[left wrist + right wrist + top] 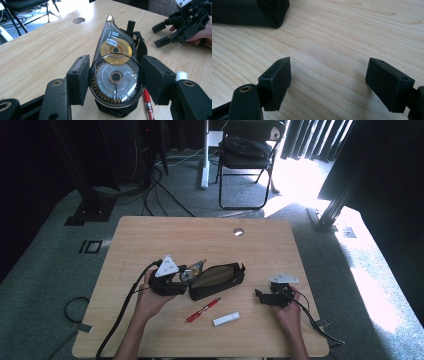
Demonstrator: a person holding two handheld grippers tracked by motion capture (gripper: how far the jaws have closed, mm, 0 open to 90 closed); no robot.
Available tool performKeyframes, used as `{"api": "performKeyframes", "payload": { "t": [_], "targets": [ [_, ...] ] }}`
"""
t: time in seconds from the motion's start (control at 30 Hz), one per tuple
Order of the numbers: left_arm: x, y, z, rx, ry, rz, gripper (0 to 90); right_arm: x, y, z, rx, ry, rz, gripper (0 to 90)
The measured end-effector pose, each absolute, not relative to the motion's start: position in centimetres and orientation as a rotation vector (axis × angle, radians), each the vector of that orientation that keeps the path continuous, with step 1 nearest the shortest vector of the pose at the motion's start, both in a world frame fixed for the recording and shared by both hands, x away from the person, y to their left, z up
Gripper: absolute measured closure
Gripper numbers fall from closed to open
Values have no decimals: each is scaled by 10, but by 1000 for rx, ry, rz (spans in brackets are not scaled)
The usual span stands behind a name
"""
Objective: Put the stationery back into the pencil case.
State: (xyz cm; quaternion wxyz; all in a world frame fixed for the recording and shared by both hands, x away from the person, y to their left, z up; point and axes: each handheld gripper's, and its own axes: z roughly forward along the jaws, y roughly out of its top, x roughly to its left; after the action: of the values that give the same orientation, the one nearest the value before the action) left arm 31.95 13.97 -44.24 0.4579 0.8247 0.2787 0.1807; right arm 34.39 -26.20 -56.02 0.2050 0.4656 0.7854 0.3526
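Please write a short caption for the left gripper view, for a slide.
Left gripper holding a clear correction tape dispenser above the black pencil case.

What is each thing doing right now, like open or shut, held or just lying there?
Left claw: shut on the tape roller.
Tape roller: held upright above the pouch, tip pointing away.
Right claw: open, holding nothing, over bare table.
Pouch: lying on the table, top open.
Red pen: lying loose on the table.
White tube: lying on its side, untouched.
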Motion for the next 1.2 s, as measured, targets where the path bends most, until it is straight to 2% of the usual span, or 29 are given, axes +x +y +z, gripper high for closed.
{"api": "performKeyframes", "payload": {
  "t": [1.2],
  "targets": [
    [331,114,-449,2088,658,404,420,344,-262,-560,1297,2191,983,201]
  ]
}}
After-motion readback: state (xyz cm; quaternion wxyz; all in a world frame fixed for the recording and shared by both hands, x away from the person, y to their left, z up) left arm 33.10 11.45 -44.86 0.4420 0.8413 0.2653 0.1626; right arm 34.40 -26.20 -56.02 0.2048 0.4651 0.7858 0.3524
